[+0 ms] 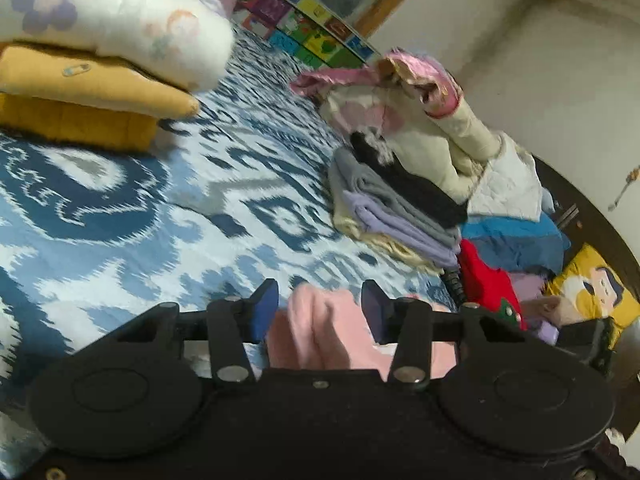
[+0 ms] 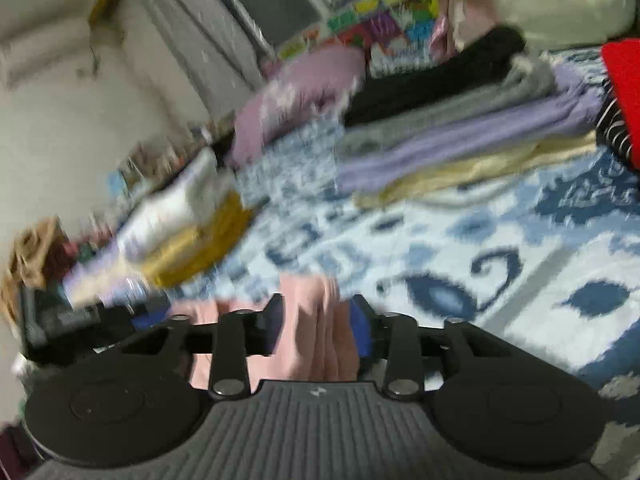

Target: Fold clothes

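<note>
A pale pink garment (image 1: 320,336) lies bunched on the blue and white patterned bedspread (image 1: 160,208), right in front of both grippers. My left gripper (image 1: 318,306) stands open, its blue pads (image 1: 266,310) on either side of a pink fold with a small gap on each side. In the blurred right wrist view, the same pink garment (image 2: 312,320) fills the space between the jaws of my right gripper (image 2: 316,320). Its folds look loose and uncrushed there. The rest of the garment is hidden under the gripper bodies.
A folded stack with a white flowered piece (image 1: 112,20) over mustard ones (image 1: 80,124) sits on the far left. A second pile of lilac, grey, black and cream clothes (image 1: 400,208) lies on the right, with a red garment (image 1: 484,280) beside it. Walls bound the bed.
</note>
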